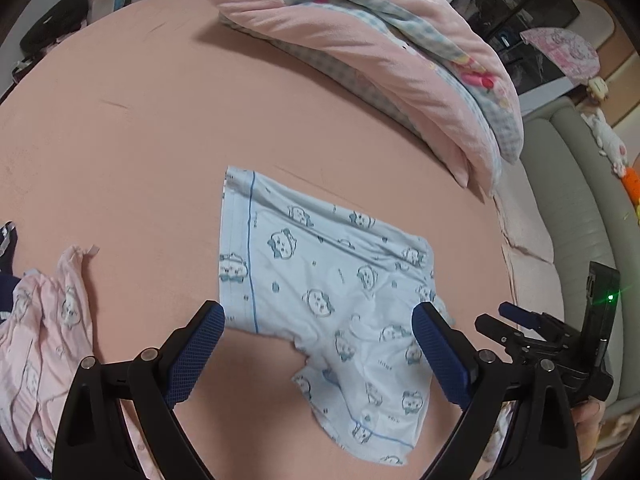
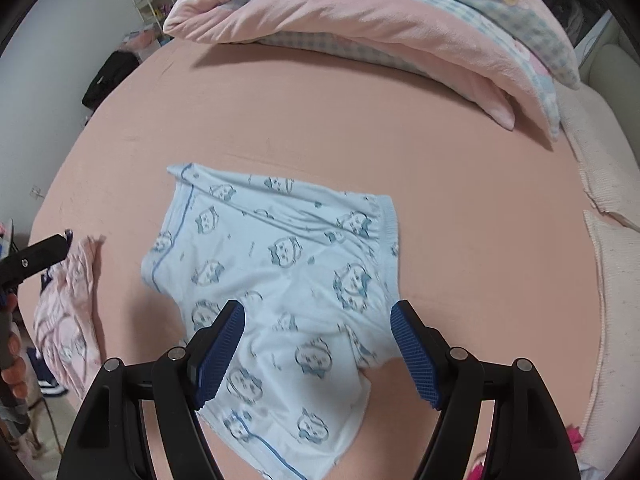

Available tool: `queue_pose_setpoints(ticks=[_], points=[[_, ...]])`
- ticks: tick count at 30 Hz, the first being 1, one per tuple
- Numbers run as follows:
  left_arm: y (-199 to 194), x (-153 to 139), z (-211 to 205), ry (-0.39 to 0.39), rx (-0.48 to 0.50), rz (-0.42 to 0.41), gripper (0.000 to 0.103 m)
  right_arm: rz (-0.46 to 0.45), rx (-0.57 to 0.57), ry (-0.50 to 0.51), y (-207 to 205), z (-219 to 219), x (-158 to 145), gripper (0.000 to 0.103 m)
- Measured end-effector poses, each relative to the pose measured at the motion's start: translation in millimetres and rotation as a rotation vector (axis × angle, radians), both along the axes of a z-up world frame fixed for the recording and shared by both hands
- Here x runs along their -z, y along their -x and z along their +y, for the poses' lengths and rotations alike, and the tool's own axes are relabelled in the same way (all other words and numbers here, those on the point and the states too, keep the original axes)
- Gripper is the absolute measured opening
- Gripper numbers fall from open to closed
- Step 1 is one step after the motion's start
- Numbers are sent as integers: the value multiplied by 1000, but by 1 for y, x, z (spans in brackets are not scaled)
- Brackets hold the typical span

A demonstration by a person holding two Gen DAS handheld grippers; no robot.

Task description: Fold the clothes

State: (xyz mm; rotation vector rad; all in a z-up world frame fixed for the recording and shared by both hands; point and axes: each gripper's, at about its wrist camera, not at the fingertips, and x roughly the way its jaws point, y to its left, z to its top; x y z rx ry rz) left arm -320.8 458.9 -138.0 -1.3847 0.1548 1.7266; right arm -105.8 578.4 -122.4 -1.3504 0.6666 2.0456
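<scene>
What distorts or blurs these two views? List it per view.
Left wrist view: fisheye curves the bed into a dome, dark vignette at corners, blue shorts sharp. Right wrist view: same bulging, quilt casts a soft shadow, shorts' print slightly blurred near the right tool.

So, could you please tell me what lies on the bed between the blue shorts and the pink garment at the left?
Only bare pink bedsheet lies between the blue shorts and the pink garment; both wrist views show this.

A home bedroom: pink-sheeted bed point(image 2: 320, 112), rolled pink quilt point(image 2: 380, 20), padded headboard point(image 1: 568, 184), plush toys point(image 1: 608, 140).
</scene>
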Motion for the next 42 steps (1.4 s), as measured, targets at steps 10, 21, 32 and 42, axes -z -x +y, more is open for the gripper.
queue_pose_setpoints(ticks=[10, 21, 32, 42], points=[[-47, 1, -17, -31, 41, -63, 96, 40, 57, -11, -51, -17, -5, 75], [-104, 21, -31, -27, 62, -94, 96, 34, 29, 43, -89, -61, 27, 75], [-134, 81, -51, -11, 6, -264, 96, 62, 49, 116, -110, -96, 66, 75], [-129, 119, -62, -119, -67, -357, 96, 92, 136, 186, -138, -98, 102, 75]])
